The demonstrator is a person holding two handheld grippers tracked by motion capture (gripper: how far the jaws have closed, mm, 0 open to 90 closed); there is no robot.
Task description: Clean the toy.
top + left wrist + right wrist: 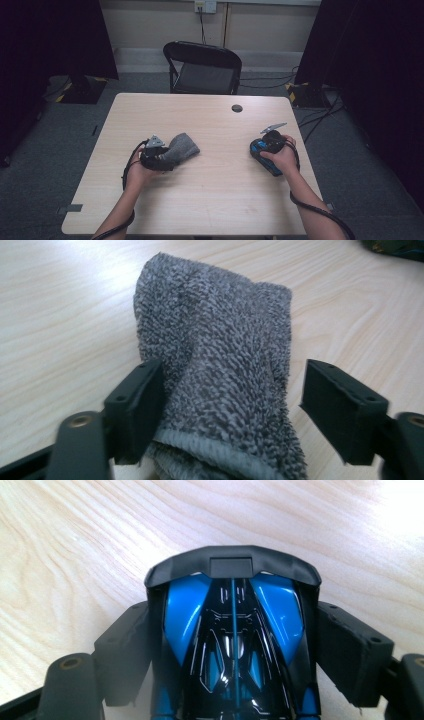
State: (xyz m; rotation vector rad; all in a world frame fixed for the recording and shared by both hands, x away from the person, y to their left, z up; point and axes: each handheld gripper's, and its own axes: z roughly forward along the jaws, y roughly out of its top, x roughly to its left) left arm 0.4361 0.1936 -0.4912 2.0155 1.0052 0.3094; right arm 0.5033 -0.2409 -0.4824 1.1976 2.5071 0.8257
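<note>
From the high view we see the left hand-held gripper (167, 156) at a rolled grey towel (180, 147) on the left half of the wooden surface (210, 200), and the right hand-held gripper (258, 148) at a blue and black toy car (263, 152) on the right half, well apart. The left gripper view adds what the height hides: the jaws stand spread around the towel (220, 390), one pad touching the pile, the other clear of it. In the right gripper view both pads press the car's (232, 645) flanks (its glossy body runs straight between them). A black folding chair (204, 67) stands beyond the surface's far edge.
</note>
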